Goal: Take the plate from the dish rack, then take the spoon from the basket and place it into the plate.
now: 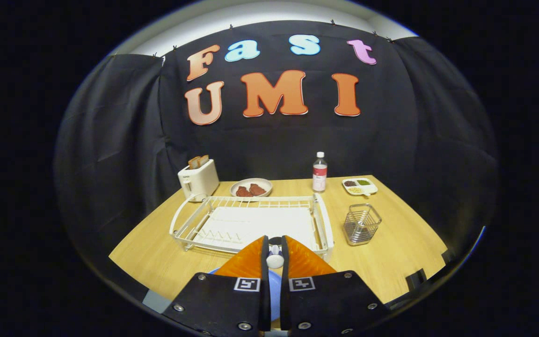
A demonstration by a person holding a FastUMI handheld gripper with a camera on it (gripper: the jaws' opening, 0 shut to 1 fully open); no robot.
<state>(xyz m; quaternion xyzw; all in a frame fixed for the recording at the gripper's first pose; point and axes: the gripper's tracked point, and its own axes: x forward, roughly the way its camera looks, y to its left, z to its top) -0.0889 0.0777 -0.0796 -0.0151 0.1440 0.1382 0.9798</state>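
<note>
My gripper (274, 258) is shut on a white spoon (274, 260), whose small rounded end shows between the two fingertips. Below the fingers lies a blue plate (273, 292) on the wooden table, near the front edge; the gripper bodies hide most of it. Just beyond the fingertips stands the white wire dish rack (183, 220) with no dishes in it. The wire basket (362, 224) stands to the right of the rack, and I cannot make out anything inside it.
At the back of the table (391, 262) stand a white toaster (198, 180) with bread slices, a bowl of red food (251, 187), a clear bottle (319, 172) and a small divided dish (359, 186). Black cloth closes in the back and sides.
</note>
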